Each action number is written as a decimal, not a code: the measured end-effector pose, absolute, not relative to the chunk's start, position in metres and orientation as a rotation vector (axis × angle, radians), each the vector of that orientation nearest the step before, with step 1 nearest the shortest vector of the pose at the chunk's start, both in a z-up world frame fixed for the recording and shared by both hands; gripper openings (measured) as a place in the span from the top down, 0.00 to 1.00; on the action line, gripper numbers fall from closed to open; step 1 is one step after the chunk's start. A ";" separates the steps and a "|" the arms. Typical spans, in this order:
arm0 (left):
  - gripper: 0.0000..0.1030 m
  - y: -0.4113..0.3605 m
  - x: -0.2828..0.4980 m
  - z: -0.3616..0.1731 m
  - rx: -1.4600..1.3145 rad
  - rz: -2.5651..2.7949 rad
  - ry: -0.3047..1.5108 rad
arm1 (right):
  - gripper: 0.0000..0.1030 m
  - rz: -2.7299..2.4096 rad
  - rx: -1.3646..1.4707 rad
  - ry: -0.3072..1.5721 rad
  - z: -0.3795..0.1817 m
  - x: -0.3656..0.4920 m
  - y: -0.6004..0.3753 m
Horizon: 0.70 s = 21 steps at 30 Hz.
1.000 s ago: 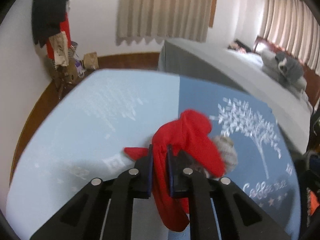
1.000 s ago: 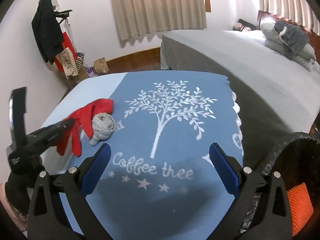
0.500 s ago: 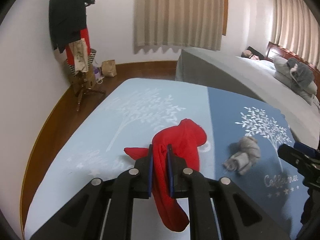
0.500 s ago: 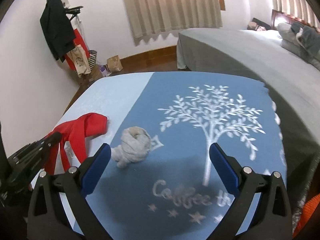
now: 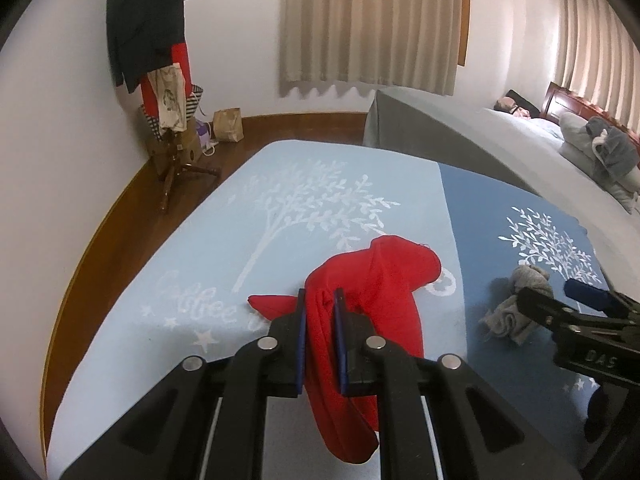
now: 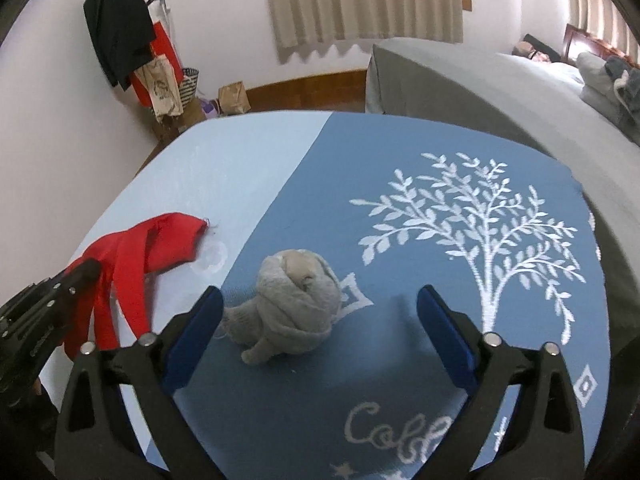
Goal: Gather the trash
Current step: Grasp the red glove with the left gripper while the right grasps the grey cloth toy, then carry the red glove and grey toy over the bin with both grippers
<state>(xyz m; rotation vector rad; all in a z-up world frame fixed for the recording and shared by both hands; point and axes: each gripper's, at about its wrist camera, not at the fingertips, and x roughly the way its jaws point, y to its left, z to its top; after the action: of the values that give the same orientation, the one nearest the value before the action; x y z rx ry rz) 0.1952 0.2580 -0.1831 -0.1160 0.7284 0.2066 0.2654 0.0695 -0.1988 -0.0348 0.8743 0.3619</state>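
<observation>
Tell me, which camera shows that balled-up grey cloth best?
The right wrist view: the grey cloth lies close, whole, between the open right gripper. The left wrist view shows it small, partly hidden behind that gripper.

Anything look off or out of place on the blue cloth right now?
Only the grey cloth wad, crumpled on the dark blue half of the tree-print cloth. The left gripper already grips the red cloth.

Blue blanket (image 6: 400, 152) — red cloth (image 6: 160, 240), perhaps grey socks (image 6: 296, 304).

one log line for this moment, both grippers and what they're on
left hand-held gripper: shut on red cloth | right hand-held gripper: jaws just closing, not gripping, around balled grey sock | surface: blue tree-print blanket
</observation>
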 end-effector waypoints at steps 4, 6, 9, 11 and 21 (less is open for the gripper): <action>0.88 0.258 0.195 -0.184 -0.115 0.202 0.732 | 0.28 0.379 -0.040 0.914 -0.208 0.270 0.075; 0.88 0.257 0.195 -0.184 -0.116 0.201 0.731 | 0.36 0.393 -0.041 0.913 -0.208 0.270 0.077; 0.88 0.257 0.197 -0.185 -0.121 0.198 0.735 | 0.57 0.437 -0.037 0.920 -0.207 0.269 0.079; 0.88 0.255 0.197 -0.185 -0.120 0.196 0.736 | 0.62 0.448 -0.034 0.925 -0.206 0.269 0.081; 0.88 0.247 0.195 -0.173 -0.116 0.175 0.712 | 0.64 0.461 -0.027 0.886 -0.182 0.255 0.069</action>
<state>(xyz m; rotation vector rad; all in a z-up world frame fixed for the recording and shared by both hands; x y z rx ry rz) 0.1953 0.2474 -0.1731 -0.1164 0.7123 0.1753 0.2549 0.0693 -0.1816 -0.0266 0.8857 0.4608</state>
